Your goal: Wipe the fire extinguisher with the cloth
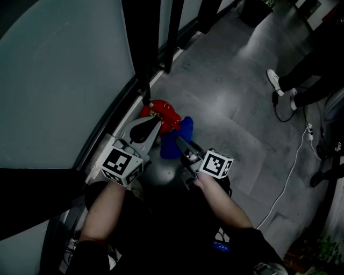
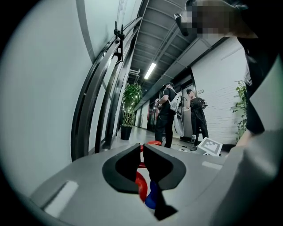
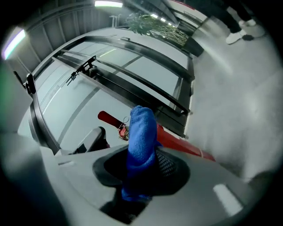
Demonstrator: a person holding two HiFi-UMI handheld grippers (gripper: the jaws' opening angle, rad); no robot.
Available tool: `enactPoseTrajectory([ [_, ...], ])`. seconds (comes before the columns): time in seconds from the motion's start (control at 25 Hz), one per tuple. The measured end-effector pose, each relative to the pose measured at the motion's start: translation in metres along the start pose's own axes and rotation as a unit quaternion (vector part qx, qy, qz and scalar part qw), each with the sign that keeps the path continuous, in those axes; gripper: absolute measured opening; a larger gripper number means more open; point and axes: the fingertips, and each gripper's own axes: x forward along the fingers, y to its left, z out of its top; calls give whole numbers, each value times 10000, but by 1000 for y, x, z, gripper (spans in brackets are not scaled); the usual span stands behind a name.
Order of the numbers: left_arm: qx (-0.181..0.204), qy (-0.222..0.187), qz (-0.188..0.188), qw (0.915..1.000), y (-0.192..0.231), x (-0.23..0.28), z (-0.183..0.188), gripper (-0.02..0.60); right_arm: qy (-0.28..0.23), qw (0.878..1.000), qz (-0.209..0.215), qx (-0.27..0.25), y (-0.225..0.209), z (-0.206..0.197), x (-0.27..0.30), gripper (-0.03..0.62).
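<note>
A red fire extinguisher (image 1: 164, 114) stands on the grey floor by the glass wall. My left gripper (image 1: 152, 124) reaches its top from the left. In the left gripper view the jaws of the left gripper (image 2: 142, 161) stand almost together, with red of the extinguisher (image 2: 140, 184) showing in the thin gap and below. A blue cloth (image 1: 181, 131) hangs bunched from my right gripper (image 1: 181, 145), against the extinguisher's right side. In the right gripper view the right gripper (image 3: 141, 164) is shut on the cloth (image 3: 141, 132), and the red extinguisher (image 3: 182, 145) lies just behind it.
A glass wall with black frame posts (image 1: 144, 51) runs along the left. A person's feet (image 1: 277, 81) and a white cable (image 1: 290, 164) are on the floor at right. A dark plant pot (image 1: 253, 12) stands far back. Two people (image 2: 170, 112) stand down the corridor.
</note>
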Motion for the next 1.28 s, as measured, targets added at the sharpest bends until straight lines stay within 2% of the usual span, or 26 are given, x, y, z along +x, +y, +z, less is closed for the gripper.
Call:
enactPoseTrajectory([
  [0.2,-3,95,-13,10000,-2,-5,-3,28,-199,9981,24,579,-14,-13,23,133],
  [0.32,-97,83,-56,9999,-3,-9,-2,29,-249,9924,-584,1056,-38,-25,18,133],
  [0.48,13,109,-171,9998,-6,-13,-5,29,-180,9940,-821,695,-59,-26,23,133],
  [0.68,33,178,-435,9989,-15,-15,-13,29,-255,9898,-1052,925,-79,-35,28,133],
  [0.8,27,273,-767,9967,-30,-18,-8,28,-231,9875,-1266,909,-90,-42,29,133],
  [0.88,178,355,-1157,9925,-49,-15,3,28,-209,9870,-1368,811,-95,-44,28,133],
  [0.96,513,464,-1698,9830,-67,-11,4,28,-237,9855,-1438,864,-101,-46,28,133],
  [1.04,697,597,-2133,9727,-76,-14,-13,28,-293,9821,-1516,1081,-109,-51,29,133],
  [1.16,303,878,-2483,9642,-81,-21,-47,23,-324,9772,-1671,1269,-125,-60,32,133],
  [1.28,85,1013,-2845,9533,-95,-22,-56,23,-270,9767,-1786,1159,-140,-66,35,133],
])
